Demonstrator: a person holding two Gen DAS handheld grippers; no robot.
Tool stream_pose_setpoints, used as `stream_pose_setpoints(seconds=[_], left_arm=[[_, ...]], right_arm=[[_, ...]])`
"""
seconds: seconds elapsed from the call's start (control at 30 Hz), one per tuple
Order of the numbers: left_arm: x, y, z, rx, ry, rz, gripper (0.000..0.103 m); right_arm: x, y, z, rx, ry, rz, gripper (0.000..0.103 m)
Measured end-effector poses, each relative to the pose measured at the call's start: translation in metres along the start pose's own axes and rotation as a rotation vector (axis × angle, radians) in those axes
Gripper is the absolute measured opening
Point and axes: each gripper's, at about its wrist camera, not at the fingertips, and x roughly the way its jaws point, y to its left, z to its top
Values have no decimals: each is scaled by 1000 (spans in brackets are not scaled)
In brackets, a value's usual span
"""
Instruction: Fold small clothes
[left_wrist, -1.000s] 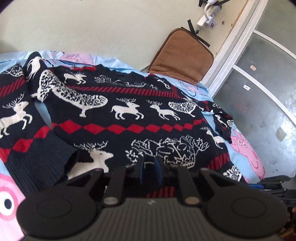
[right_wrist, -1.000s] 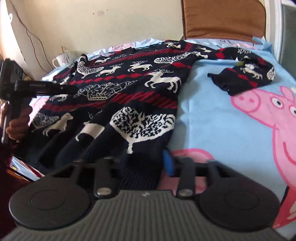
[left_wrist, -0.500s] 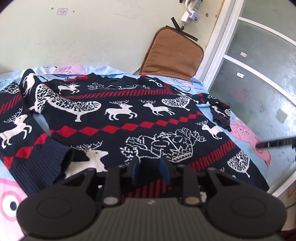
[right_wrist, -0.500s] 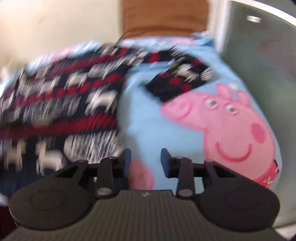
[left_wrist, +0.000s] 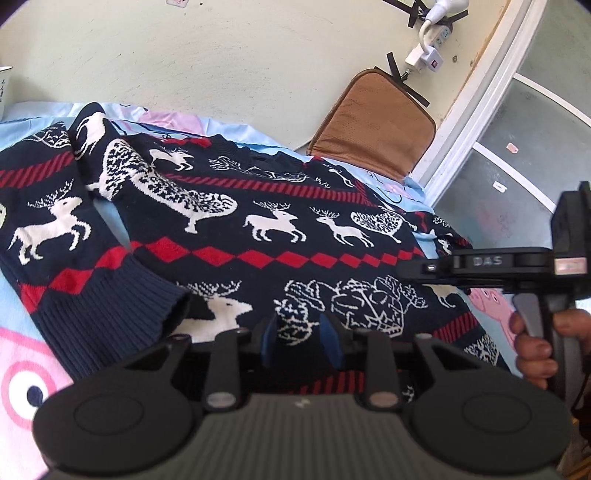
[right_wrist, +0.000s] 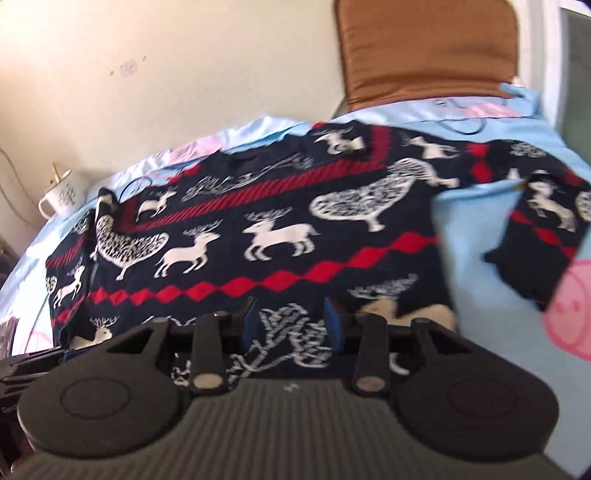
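A navy sweater (left_wrist: 258, 229) with white reindeer and red diamond bands lies spread on the bed. Its left sleeve (left_wrist: 74, 258) is folded down beside the body, cuff near me. The other sleeve (right_wrist: 535, 236) lies bent on the blue sheet. My left gripper (left_wrist: 297, 341) hovers over the hem, open a little, its pads pressing on nothing. My right gripper (right_wrist: 291, 328) hangs over the lower middle of the sweater (right_wrist: 258, 236). Its jaws are opening, with nothing between them. In the left wrist view a hand (left_wrist: 535, 347) holds that tool at the right.
A brown cushion (left_wrist: 373, 125) leans on the wall behind the bed. A white mug (right_wrist: 62, 195) stands at the far left edge. The sheet (right_wrist: 480, 369) has pink pig prints. A glass door (left_wrist: 517, 166) and the bed's edge lie to the right.
Both grippers have let go of the sweater's lower edge and opened. The right one swung out over the pig sheet, then back over the sweater, and shows in the left view.
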Motion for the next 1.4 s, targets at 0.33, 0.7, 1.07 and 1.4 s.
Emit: stream_pose_setpoints(seconds=[0.33, 0.7, 1.07, 1.4], left_arm=[[-1, -2, -1, 3, -5, 4, 28], [-4, -2, -1, -3, -19, 9, 31], [-5, -1, -1, -5, -21, 10, 32], [-4, 1, -1, -12, -19, 8, 32]], right_arm=[[5, -21, -1, -8, 30, -170, 15], [8, -17, -3, -32, 1, -200, 14], [-6, 2, 9, -80, -143, -189, 28], [19, -10, 5, -43, -38, -277, 31]])
